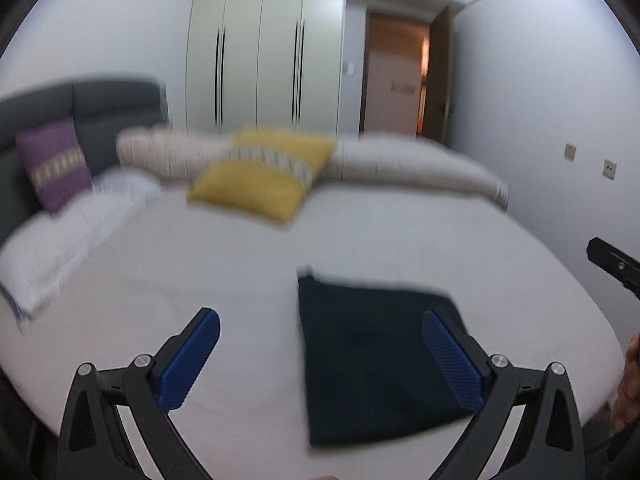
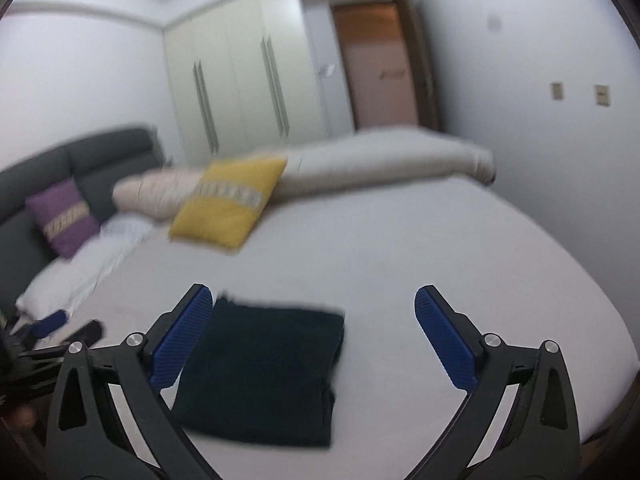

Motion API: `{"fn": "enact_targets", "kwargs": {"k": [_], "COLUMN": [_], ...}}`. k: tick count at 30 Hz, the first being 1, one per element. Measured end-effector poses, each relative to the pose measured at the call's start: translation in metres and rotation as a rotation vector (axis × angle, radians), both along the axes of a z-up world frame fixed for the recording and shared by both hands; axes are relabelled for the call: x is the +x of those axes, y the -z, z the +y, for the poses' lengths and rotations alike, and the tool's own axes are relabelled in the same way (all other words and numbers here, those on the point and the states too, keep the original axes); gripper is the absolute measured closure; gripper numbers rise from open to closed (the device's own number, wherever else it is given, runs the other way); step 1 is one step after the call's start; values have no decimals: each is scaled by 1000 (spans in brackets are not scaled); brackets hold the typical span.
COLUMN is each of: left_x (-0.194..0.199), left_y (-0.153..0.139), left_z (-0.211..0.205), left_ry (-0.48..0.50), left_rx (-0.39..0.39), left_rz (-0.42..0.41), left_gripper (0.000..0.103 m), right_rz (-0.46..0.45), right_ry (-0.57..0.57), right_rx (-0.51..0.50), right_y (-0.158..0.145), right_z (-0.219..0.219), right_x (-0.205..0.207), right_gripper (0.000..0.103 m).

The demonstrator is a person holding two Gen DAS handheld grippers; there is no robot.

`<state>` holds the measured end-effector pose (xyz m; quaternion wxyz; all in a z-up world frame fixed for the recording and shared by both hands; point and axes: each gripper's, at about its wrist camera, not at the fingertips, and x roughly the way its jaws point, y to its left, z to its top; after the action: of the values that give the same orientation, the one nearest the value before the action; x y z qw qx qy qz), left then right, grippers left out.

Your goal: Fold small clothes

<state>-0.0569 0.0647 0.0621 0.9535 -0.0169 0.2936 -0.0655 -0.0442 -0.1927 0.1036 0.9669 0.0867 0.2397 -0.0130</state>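
- Bedroom: white bed sheet (image 1: pixel 240 280), cream wardrobe (image 1: pixel 264 52) behind, door (image 1: pixel 394 76) at back.
- Yellow cushion (image 1: pixel 260 176), purple cushion (image 1: pixel 54 164), rolled duvet (image 1: pixel 400 160) near grey headboard (image 1: pixel 112 100); nothing lies on the garment.
- Dark folded garment (image 1: pixel 372 360) flat on the near part of the sheet, long axis running away from cams.
- Left gripper (image 1: pixel 320 360) and right gripper (image 2: pixel 314 336): jaws fully spread, holding nothing, above the garment.

One small dark garment (image 1: pixel 376 364), blackish-green, folded into a flat, roughly square packet with layered edges showing along one side. Lies flat on the white bed sheet (image 1: pixel 248 280) near its foot edge, well apart from the headboard end
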Motion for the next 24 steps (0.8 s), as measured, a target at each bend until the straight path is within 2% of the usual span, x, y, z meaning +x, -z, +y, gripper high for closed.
{"fn": "enact_targets", "kwargs": {"k": [3,6,8,14,24], "left_x": [8,11,12,12,11], "left_y": [31,55,65,79,91], "left_z": [-7,-10,-11,-16,-15], "left_ry": [-10,4,4,-8,-30], "left_rx": [27,25,26,36,50], "left_rz": [148,210,238,259,266], "left_gripper": [0,0,0,0,0], "right_rz": [130,208,245,295,340], "right_ry": [24,28,17,-19,-56], "right_rx": [38,79,68,25,-31], "right_y": [17,47,64,97,121], "right_z": [-2,-4,1,22,41], "right_x": [5,13,17,28,32], "right_gripper": [1,1,1,1,1]}}
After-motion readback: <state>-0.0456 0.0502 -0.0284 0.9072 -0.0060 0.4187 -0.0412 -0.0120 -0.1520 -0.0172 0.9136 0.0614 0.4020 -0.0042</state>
